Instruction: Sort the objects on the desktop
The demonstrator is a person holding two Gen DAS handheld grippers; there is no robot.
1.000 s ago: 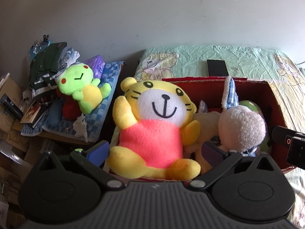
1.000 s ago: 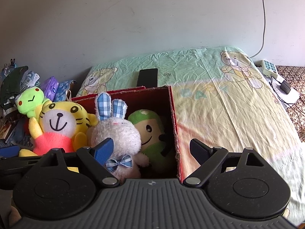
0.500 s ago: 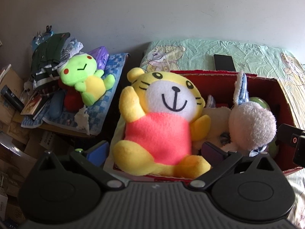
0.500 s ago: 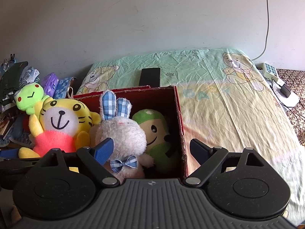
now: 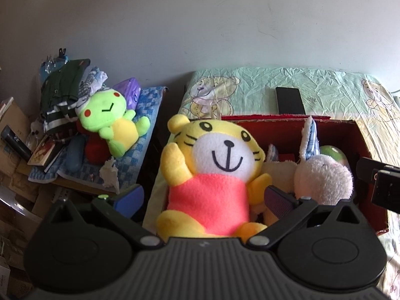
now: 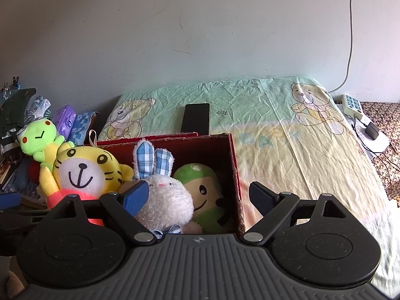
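Observation:
A red cardboard box [image 6: 232, 155] sits on the bear-print sheet and holds three plush toys. The yellow tiger in a pink shirt [image 5: 212, 175] leans at its left end. Beside it sit a white bunny with checked ears [image 6: 162, 195] and a green-capped doll [image 6: 200, 187]. My left gripper [image 5: 203, 200] is open, its fingers wide on either side of the tiger's body, and I cannot tell whether they touch it. My right gripper [image 6: 198, 197] is open in front of the bunny and doll, holding nothing. A green frog plush [image 5: 110, 122] lies outside the box on a blue checked cloth.
A black phone [image 6: 195, 117] lies on the sheet behind the box. Clothes, books and a purple pack [image 5: 130, 92] pile up at the left. A power strip [image 6: 352, 105] with cables lies off the bed's right side. The wall is close behind.
Both views have shifted slightly, with the box and toys sitting a little lower and further right in frame. The toys keep their places and both grippers stay open.

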